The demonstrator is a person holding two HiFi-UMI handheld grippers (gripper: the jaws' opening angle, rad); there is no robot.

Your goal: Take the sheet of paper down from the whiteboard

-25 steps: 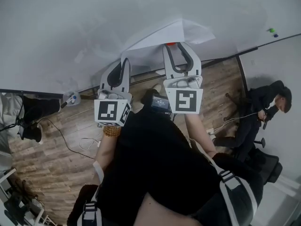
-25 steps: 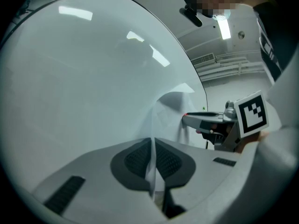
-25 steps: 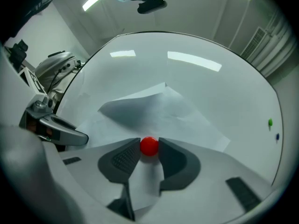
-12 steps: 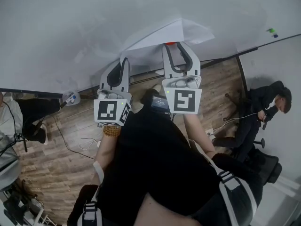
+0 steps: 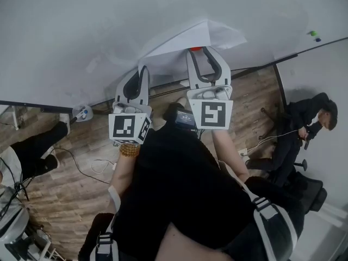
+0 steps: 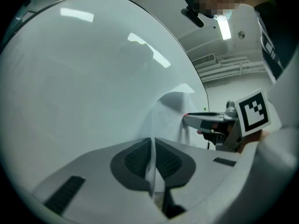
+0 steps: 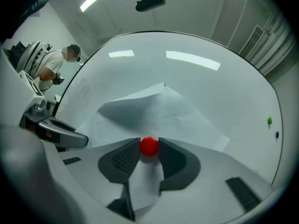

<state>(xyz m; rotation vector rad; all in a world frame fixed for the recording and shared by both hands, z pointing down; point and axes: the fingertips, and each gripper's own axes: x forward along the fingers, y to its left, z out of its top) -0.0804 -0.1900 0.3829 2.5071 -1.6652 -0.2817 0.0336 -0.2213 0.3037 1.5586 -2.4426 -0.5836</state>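
paper (image 6: 169, 118) tight in left gripper (image 6: 153, 146)

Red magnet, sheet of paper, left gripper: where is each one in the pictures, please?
red magnet (image 7: 149, 146): right gripper view, centre of its round face.
sheet of paper (image 7: 161, 108): right gripper view, flat middle part.
left gripper (image 6: 153, 146): left gripper view, midway between its fingertips.

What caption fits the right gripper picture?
The right gripper pinches the red magnet on the paper sheet on the whiteboard.
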